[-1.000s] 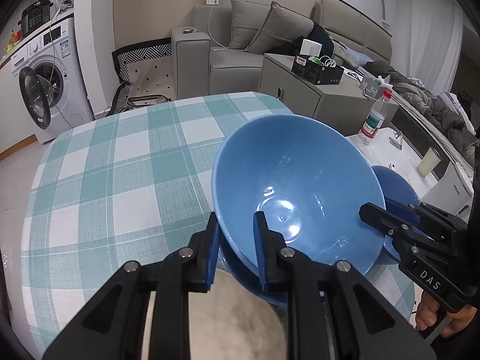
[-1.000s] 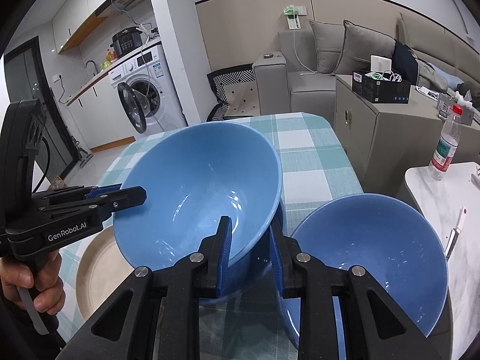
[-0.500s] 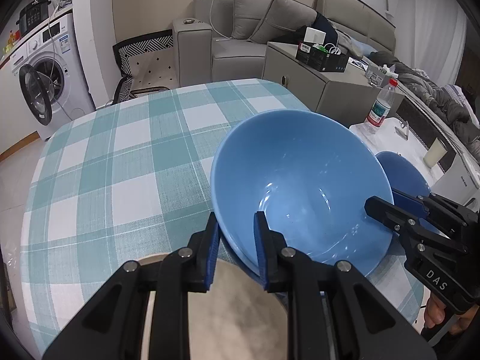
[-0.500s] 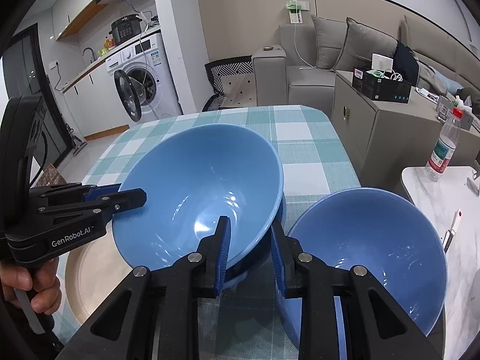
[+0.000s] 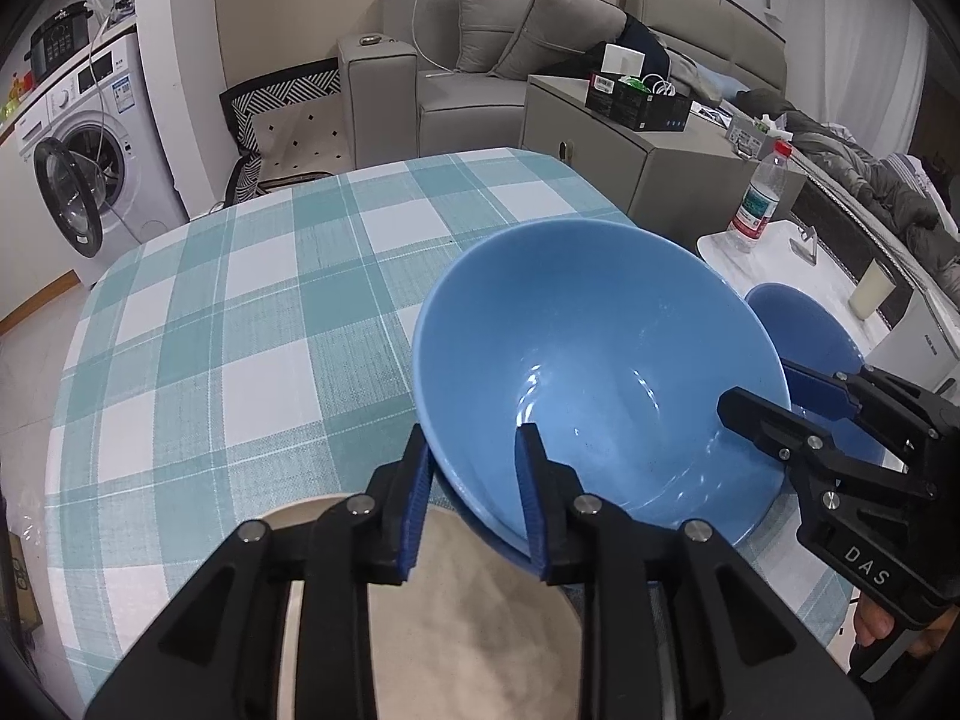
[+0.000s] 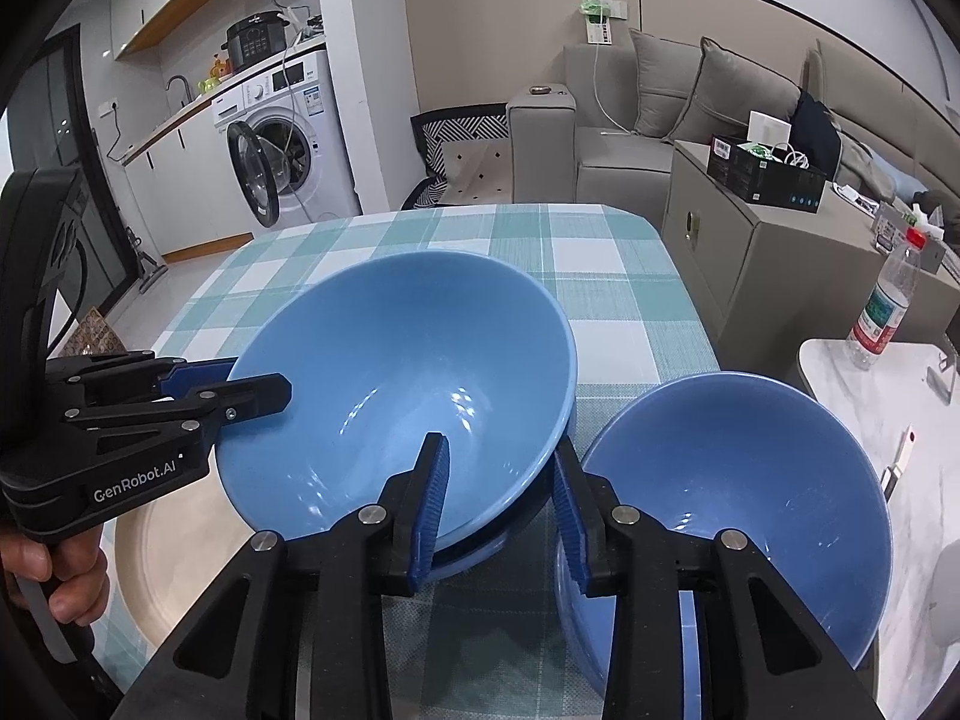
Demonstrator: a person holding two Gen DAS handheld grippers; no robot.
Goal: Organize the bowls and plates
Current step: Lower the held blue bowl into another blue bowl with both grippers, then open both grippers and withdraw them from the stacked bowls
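A large blue bowl [image 5: 600, 360] [image 6: 396, 384] is held tilted over the checked table, on top of another blue bowl beneath it. My left gripper [image 5: 474, 498] is shut on its near rim; it also shows at the left in the right wrist view [image 6: 252, 384]. My right gripper [image 6: 501, 504] has its fingers around the opposite rim, spread with a gap; it also shows in the left wrist view [image 5: 774, 396]. A second blue bowl [image 6: 732, 480] [image 5: 804, 324] sits to the right on a blue plate. A beige plate [image 5: 468, 618] [image 6: 174, 576] lies under the left gripper.
The table with a teal checked cloth [image 5: 240, 312] stretches ahead. A white side table [image 6: 870, 396] with a water bottle [image 6: 882, 306] stands to the right. A grey cabinet [image 6: 774, 258], a sofa and a washing machine [image 6: 282, 138] lie beyond.
The bowl and both grippers have come down and nearer to me. My right gripper's fingers have spread apart on the bowl's rim.
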